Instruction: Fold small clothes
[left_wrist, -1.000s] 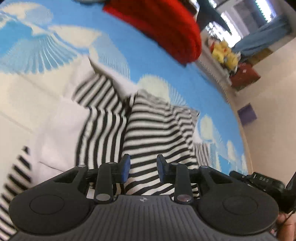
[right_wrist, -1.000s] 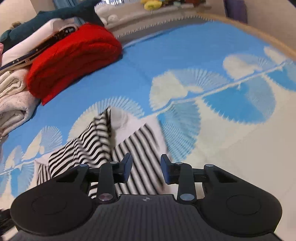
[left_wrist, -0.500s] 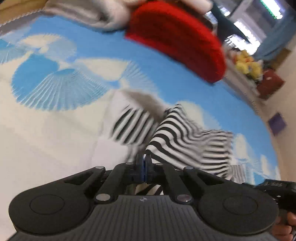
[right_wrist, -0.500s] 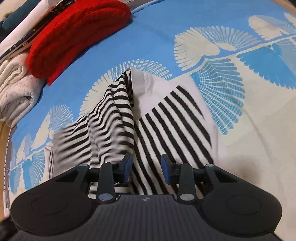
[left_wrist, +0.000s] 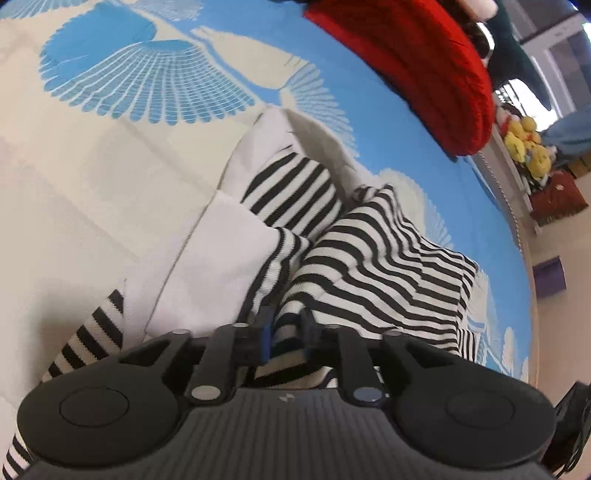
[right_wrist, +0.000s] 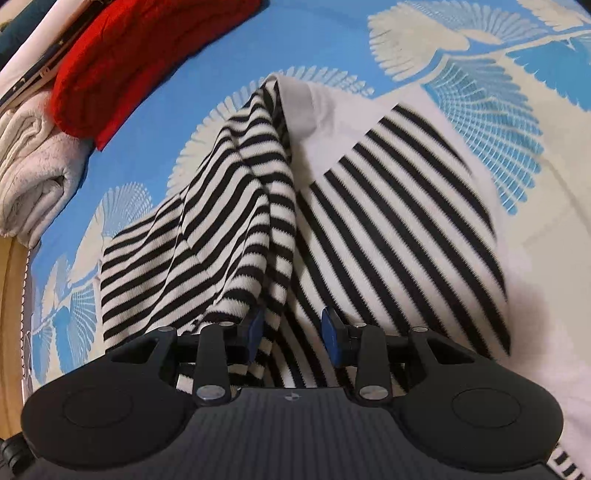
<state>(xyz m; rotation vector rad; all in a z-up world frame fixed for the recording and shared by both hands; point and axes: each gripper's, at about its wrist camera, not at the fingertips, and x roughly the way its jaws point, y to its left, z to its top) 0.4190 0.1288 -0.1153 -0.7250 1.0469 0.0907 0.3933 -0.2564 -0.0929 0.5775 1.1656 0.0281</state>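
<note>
1. Your striped garment (right_wrist: 388, 206) lies on the bed (right_wrist: 332, 40), on the blue and cream bedspread, near the bed's middle and well clear of the pile at its far edge. It is black-and-white striped with plain white panels.

2. Done so far, as I judge it: one striped flap is thrown over the middle and stands up in a loose ridge. The rest lies flat, but no tidy rectangle has formed.

3. Your left gripper (left_wrist: 286, 328) has just been opening its fingers. A bunch of striped fabric sits between them; they stand slightly apart around it, and I cannot tell whether they still pinch it.

4. Your right gripper (right_wrist: 291, 332) hangs low over the cloth with its fingers released and well apart. A striped fold hangs beside the left finger, touching or nearly so, but nothing is clamped.

5. Left to do, I judge: flatten the ridge, square the edges, make the remaining folds.

6. The red knit (right_wrist: 122, 62) and the pale folded clothes (right_wrist: 33, 173) rest along the bed's far edge, apparently finished.
</note>
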